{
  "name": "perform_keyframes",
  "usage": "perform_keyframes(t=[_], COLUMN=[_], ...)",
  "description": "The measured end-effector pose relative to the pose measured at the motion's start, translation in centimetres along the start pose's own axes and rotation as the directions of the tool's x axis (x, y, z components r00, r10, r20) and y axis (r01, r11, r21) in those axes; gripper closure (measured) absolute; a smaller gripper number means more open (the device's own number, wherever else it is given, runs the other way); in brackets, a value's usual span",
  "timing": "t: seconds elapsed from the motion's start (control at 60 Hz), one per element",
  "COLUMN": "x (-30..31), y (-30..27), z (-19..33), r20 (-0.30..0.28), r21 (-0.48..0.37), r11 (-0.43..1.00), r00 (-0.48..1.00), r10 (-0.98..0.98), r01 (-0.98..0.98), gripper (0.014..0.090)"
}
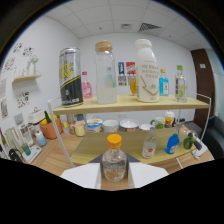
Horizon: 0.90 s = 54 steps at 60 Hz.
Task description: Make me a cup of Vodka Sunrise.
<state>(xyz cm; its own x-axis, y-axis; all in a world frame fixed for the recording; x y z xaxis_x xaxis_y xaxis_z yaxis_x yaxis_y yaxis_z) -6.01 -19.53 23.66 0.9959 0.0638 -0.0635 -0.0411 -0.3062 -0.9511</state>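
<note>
Nearest the camera, the white fingers [114, 176] reach forward with a small clear bottle with an orange cap [113, 160] standing upright between them; they appear to press on its sides, pinching it, though the contact is partly hidden at the lower edge, so that is a judgement. Held upright and low, the bottle keeps its cap on top and its contents steady, which suits carrying it as one ingredient of the drink. Just beyond it lies the lower shelf [95, 147] of a wire-framed rack, bearing a small clear bottle with a red label [149, 145], a blue bottle [172, 143] and a green one [188, 140] to the right, with cups and bowls [111, 125] lined up behind. Left of the rack, on the wooden desk [50, 155], sit jars and small containers. Higher and further back, the upper shelf [125, 104] carries a black can [70, 76], a tall clear bottle with a cork-coloured lid [105, 72], a tall white bottle [147, 71], a blue bottle and a clear bottle with a green cap [180, 84], all facing forward, likely so labels can be read and each can be picked singly
</note>
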Motion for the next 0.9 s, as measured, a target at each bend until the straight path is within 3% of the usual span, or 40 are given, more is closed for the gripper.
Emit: perform_keyframes(t=[0.183,0.4,0.9], x=[-0.2,0.6,0.0], y=[6.0,12.8,20.9], z=[-1.2,2.3,6.8], r20=[-0.012,-0.058,-0.07], r21=[-0.06,-0.118,-0.281], r11=[0.998,0.992,0.96], r00=[1.0,0.998,0.997], r10=[0.023,0.027,-0.015], r01=[-0.024,-0.034,-0.006], gripper=[0.069,0.0692,0.0689])
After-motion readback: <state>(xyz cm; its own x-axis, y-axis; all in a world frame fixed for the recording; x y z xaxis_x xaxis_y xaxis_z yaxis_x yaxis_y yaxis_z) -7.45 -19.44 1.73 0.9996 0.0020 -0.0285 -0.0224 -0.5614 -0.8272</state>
